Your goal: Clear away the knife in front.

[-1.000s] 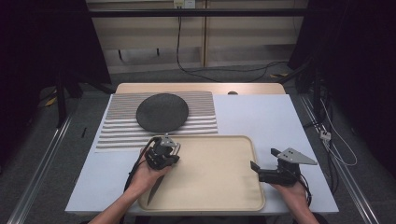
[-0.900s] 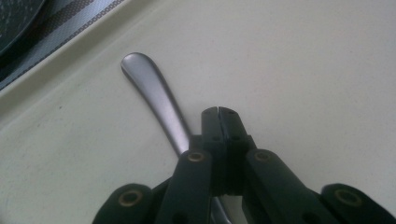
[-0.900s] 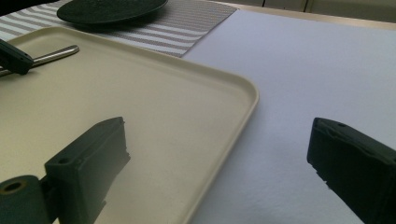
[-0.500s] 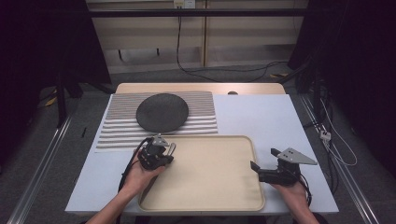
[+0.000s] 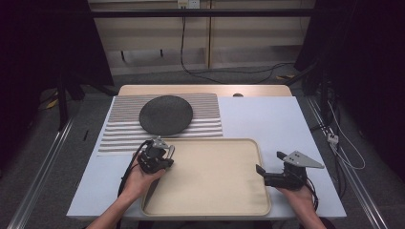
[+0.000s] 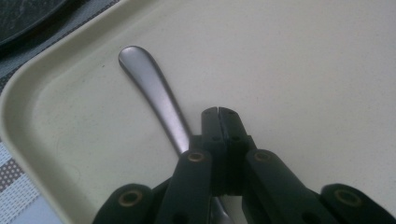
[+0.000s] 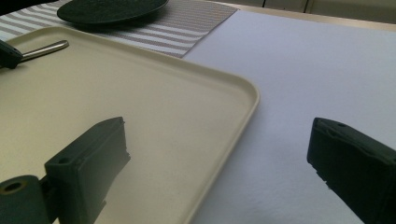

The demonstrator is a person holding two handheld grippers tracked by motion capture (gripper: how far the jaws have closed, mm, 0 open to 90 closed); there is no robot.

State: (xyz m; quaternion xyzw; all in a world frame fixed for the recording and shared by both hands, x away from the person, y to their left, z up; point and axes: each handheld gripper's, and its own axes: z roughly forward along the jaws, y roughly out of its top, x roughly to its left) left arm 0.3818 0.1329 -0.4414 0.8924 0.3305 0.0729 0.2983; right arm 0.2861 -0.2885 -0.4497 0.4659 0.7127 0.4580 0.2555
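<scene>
A beige tray lies at the table's front middle. My left gripper is low over the tray's far-left corner, and in the left gripper view its jaws are pressed together with no gap. A metal utensil handle lies on the tray floor and runs out from under the jaws' left side. The right gripper view shows the same handle far off. My right gripper is open at the tray's right rim, one jaw over the tray and one over the table.
A dark round plate rests on a striped placemat just beyond the tray. White tabletop extends right of the mat and tray. Cables trail on the floor beyond the table.
My left gripper has drifted a little left and toward the person, staying over the tray's far-left corner. The right gripper has barely moved.
</scene>
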